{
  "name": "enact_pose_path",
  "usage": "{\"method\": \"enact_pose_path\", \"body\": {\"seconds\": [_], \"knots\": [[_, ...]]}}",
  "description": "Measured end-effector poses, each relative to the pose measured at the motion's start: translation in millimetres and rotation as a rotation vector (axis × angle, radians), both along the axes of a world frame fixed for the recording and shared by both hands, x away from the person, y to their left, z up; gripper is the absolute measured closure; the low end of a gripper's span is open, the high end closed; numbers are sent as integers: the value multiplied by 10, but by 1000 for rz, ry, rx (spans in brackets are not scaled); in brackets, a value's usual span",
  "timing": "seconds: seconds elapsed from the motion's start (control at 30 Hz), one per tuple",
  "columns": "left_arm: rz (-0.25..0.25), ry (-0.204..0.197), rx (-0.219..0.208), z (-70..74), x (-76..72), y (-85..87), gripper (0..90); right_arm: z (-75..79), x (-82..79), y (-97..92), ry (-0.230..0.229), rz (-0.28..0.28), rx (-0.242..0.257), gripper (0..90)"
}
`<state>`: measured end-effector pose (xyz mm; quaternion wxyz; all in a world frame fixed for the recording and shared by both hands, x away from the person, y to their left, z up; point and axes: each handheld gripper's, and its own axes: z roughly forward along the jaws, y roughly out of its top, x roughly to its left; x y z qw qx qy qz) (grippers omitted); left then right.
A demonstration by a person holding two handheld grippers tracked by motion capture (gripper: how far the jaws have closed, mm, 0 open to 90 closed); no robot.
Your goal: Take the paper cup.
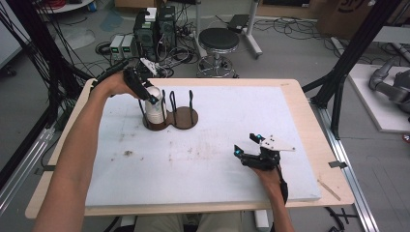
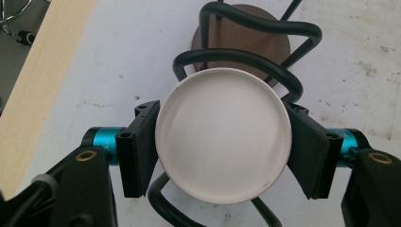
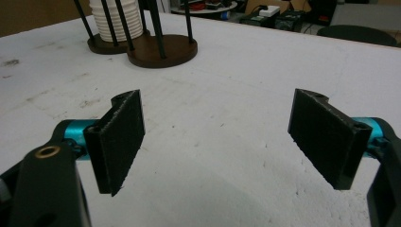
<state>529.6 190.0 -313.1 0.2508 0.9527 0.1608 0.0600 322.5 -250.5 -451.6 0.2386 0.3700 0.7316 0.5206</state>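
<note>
A stack of white cups stands in the left bay of a black wire rack on a brown wooden base, at the table's far left. My left gripper reaches down over it, and in the left gripper view its jaws are shut on the rim of the top cup, one pad on each side. The rack's wire loops curve behind the cup. My right gripper rests low over the white board at the near right, open and holding nothing. From there the cup stack and rack base lie far ahead.
The white board lies on a wooden table with a bare margin on each side. Beyond the far edge stand a black stool, computer cases and floor cables. Black frame posts rise at the right.
</note>
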Motion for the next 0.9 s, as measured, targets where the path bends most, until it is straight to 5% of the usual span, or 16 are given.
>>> {"method": "enact_pose_path", "body": {"seconds": [0.9], "knots": [[21, -53, -58, 312, -150, 116, 352, 2, -4, 9, -1, -1, -7, 197]]}}
